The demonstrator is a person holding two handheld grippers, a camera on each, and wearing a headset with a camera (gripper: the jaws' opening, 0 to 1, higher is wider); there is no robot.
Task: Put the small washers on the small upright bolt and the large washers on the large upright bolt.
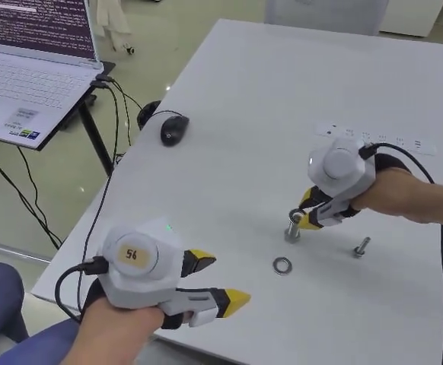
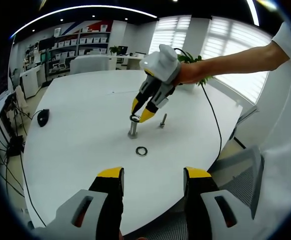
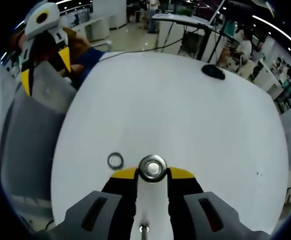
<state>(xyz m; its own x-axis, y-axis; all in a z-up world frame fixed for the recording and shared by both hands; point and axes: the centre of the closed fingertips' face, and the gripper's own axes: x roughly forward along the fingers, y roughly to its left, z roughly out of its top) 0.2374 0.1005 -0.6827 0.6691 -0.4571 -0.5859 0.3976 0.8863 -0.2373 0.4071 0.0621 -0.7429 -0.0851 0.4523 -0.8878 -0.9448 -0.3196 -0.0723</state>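
A large upright bolt (image 1: 291,233) (image 2: 133,132) stands on the white table (image 1: 229,114). My right gripper (image 1: 306,217) (image 2: 141,113) (image 3: 153,175) is shut on a large washer (image 1: 296,217) (image 2: 134,118) (image 3: 153,167) and holds it right over the bolt's top. Another washer (image 1: 282,265) (image 2: 142,150) (image 3: 115,160) lies flat on the table near the bolt. A small upright bolt (image 1: 361,247) (image 2: 162,120) (image 3: 143,229) stands to the right of the large one. My left gripper (image 1: 220,281) (image 2: 153,174) (image 3: 40,50) hovers open and empty near the table's front edge.
A black mouse (image 1: 173,129) (image 2: 43,117) (image 3: 213,71) lies at the table's left edge. An open laptop (image 1: 23,68) sits on a stand left of the table, with cables (image 1: 115,114) hanging by it. A white power strip (image 1: 374,138) lies beyond the right hand.
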